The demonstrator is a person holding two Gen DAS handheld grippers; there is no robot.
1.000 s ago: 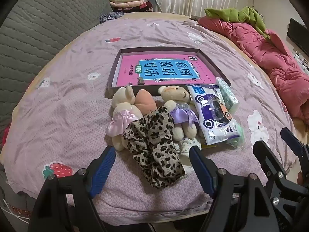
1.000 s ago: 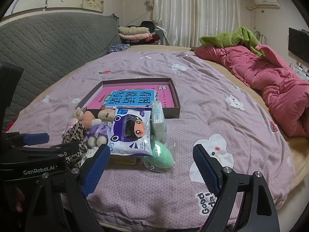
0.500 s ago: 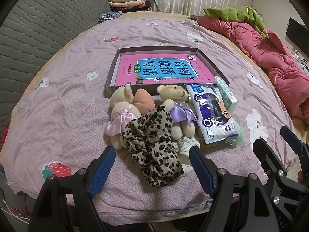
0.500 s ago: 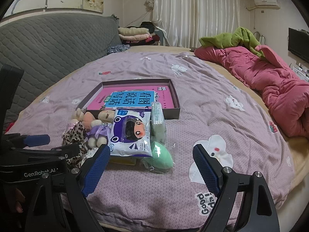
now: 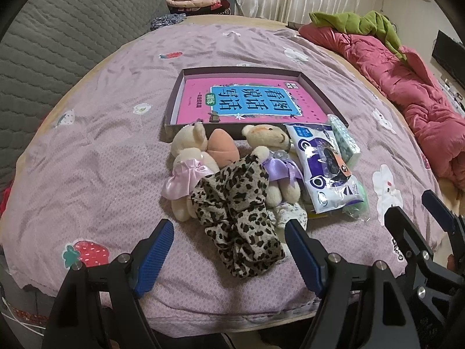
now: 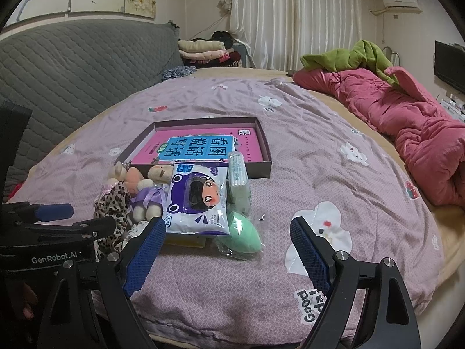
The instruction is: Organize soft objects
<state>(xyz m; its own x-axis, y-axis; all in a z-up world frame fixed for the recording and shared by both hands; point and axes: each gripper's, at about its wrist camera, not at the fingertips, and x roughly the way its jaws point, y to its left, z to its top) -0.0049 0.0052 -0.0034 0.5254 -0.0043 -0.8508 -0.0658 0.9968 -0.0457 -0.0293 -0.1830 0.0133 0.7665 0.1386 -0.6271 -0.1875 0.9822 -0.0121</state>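
Nothing sorted yet imo: both left gripper (image 5: 229, 247) & right gripper (image 6: 228, 250) hang spread wide, empty, w/ leopard scrunchie (image 5: 238, 221), two bears & packets all heaped just outside the box (image 5: 337, 110), near side.

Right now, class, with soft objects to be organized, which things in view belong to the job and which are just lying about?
Belong to the job:
leopard-print cloth
pink-dressed bear
purple-dressed bear
peach plush
box

Lying about:
pink quilt
green blanket
folded clothes
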